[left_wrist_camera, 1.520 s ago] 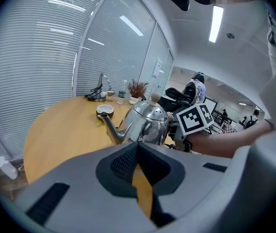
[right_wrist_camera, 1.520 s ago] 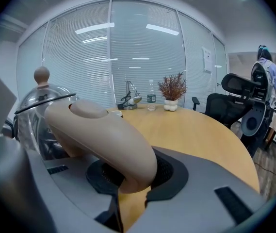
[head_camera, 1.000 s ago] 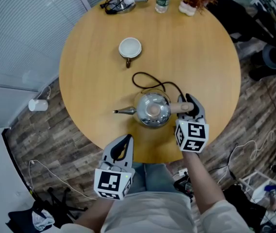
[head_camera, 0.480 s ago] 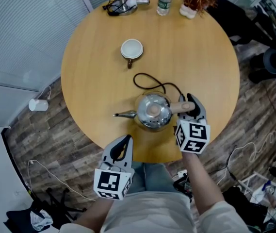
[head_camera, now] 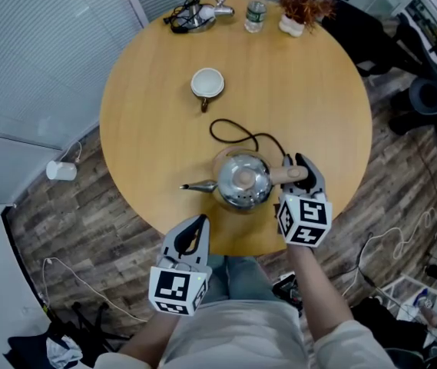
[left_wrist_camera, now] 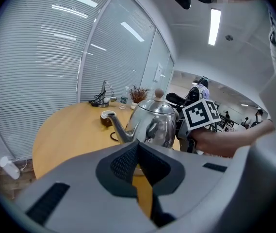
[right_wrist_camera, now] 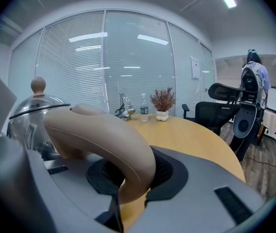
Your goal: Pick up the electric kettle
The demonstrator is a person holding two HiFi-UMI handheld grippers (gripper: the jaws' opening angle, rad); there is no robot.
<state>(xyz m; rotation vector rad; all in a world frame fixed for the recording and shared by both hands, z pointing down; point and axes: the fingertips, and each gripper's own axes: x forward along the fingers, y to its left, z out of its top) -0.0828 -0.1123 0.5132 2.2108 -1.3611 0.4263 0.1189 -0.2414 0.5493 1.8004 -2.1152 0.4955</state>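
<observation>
Round wooden table (head_camera: pixel 310 91) beneath kettle (head_camera: pixel 241 177); plank floor (head_camera: pixel 72 214), blinds (head_camera: pixel 34 44)

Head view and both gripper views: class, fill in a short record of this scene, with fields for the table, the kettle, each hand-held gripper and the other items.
table: round, wooden
kettle: shiny metal, near the table's near edge, spout toward picture left
right hand-held gripper: jaws closed on the kettle's tan handle
left hand-held gripper: jaws together, empty, apart from the kettle
other items: cup, black cord, bottle, potted plant
</observation>
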